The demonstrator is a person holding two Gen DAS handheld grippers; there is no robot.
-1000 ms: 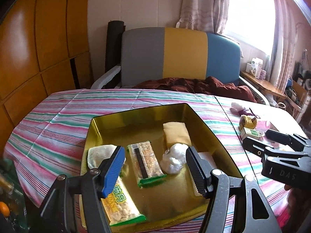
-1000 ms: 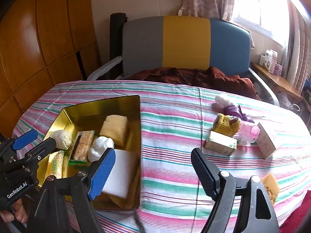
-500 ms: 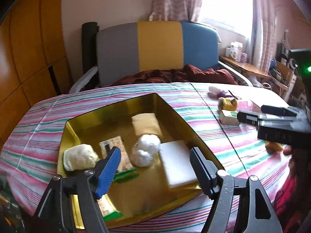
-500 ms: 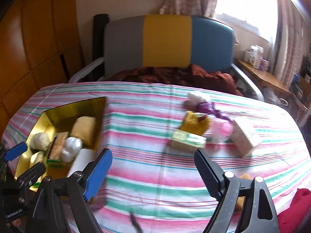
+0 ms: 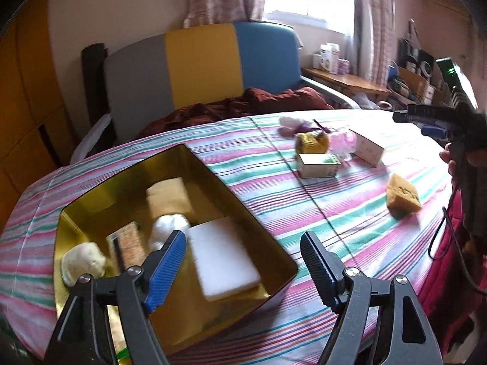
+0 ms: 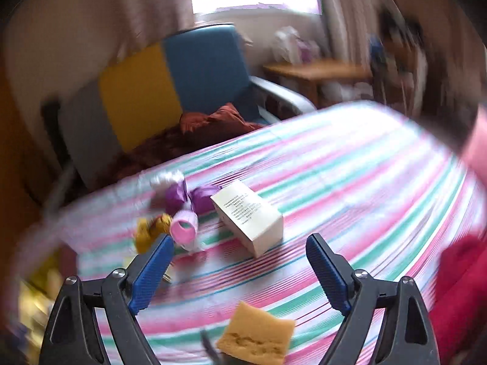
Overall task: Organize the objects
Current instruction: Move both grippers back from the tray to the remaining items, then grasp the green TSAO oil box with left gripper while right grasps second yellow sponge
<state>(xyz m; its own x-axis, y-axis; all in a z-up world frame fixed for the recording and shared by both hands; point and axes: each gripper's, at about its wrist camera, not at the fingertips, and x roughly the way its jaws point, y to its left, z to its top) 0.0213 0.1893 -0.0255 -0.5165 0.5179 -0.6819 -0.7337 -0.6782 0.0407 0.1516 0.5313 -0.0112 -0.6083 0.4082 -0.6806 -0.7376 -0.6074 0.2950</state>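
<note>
Both grippers (image 5: 243, 258) (image 6: 240, 261) wide open, empty.

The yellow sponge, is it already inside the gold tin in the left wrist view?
No, the yellow sponge lies on the striped tablecloth, well apart from the gold tin and to its right.

Tin (image 5: 252, 228) left, boxes (image 5: 318, 165) behind sponge (image 5: 401, 196) right

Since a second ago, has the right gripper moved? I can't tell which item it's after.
Yes. The right gripper has swung right, away from the gold tin, now over the yellow sponge near the white box.
</note>
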